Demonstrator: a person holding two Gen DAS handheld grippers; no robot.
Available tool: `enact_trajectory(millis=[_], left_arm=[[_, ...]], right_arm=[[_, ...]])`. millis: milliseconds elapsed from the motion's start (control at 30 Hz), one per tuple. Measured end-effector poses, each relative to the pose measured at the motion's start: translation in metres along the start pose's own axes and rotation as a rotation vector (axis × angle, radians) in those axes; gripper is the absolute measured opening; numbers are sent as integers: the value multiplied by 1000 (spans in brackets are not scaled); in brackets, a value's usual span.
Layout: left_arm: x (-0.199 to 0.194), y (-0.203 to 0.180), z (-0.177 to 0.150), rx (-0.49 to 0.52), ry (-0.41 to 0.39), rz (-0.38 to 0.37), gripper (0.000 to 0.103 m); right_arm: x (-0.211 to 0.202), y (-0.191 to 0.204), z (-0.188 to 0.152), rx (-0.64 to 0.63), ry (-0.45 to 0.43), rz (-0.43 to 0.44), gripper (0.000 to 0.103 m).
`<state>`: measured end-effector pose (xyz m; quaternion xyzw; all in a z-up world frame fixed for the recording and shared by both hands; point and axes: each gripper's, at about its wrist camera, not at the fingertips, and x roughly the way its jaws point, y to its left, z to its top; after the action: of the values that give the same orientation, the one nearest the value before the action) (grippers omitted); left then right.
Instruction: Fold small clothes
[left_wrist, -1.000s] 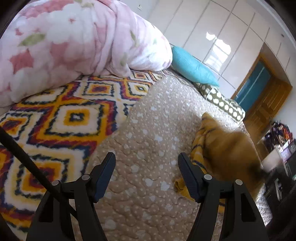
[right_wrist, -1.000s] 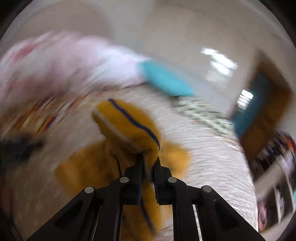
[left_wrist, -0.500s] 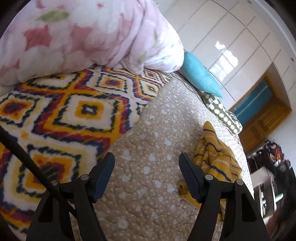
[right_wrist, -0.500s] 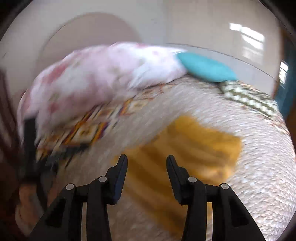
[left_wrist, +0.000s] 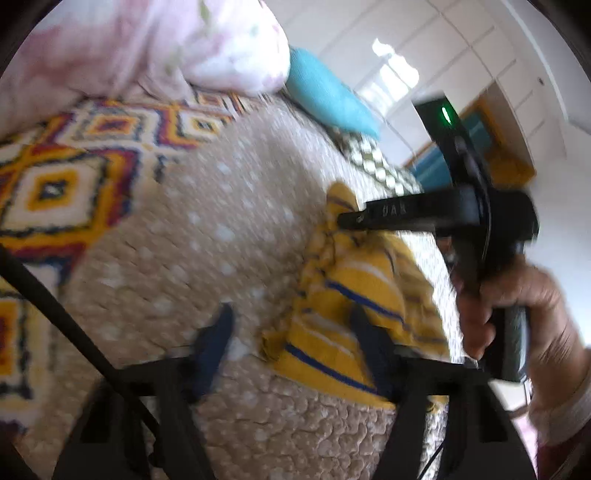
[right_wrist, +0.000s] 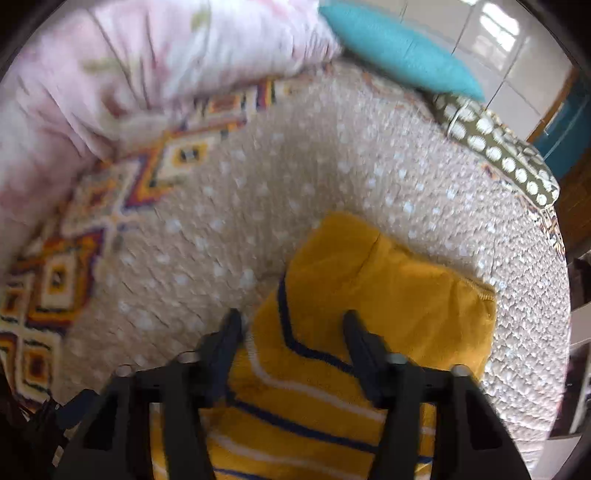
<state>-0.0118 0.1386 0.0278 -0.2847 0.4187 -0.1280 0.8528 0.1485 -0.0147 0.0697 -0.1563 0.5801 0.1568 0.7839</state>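
Note:
A small yellow garment (left_wrist: 347, 295) with blue and white stripes lies crumpled on the beige dotted quilt (left_wrist: 221, 229). My left gripper (left_wrist: 291, 325) is open, low over the garment's left edge. In the left wrist view the right gripper (left_wrist: 345, 219) reaches in from the right, held by a hand (left_wrist: 517, 310), its tip at the garment's far end. In the right wrist view the right gripper (right_wrist: 291, 325) is open and empty, right over the garment (right_wrist: 369, 295).
A pink floral duvet (left_wrist: 129, 44) is piled at the back left. A patterned blanket (left_wrist: 66, 177) covers the left of the bed. A teal pillow (right_wrist: 399, 48) and a dotted pillow (right_wrist: 498, 155) lie at the head.
The right gripper let go of the garment and opened; it has since come down close over it. My left gripper has moved right, toward the garment's edge.

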Motion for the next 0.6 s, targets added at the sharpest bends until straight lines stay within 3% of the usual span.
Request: enact_trajectory(millis=[67, 167, 333, 433, 467, 533, 567, 600], left_arm=[[13, -2, -5, 2, 65, -4, 18], [16, -6, -8, 32, 62, 39, 18], [20, -8, -10, 53, 59, 66, 18], [21, -5, -11, 49, 58, 62, 21], [19, -3, -11, 42, 57, 58, 23], [18, 2, -10, 15, 62, 45, 27], [17, 5, -9, 0, 69, 31, 27], [16, 10, -8, -26, 77, 7, 27]], right_arm=[[-6, -1, 5, -9, -21, -22, 8], [-9, 2, 16, -6, -54, -41, 7], [22, 16, 23, -22, -17, -76, 7], [7, 4, 20, 27, -61, -11, 12], [-4, -6, 17, 55, -88, 31, 19], [-34, -32, 4, 129, -161, 102, 46], [-54, -54, -11, 190, -219, 122, 69], [-67, -72, -26, 239, -261, 124, 82]])
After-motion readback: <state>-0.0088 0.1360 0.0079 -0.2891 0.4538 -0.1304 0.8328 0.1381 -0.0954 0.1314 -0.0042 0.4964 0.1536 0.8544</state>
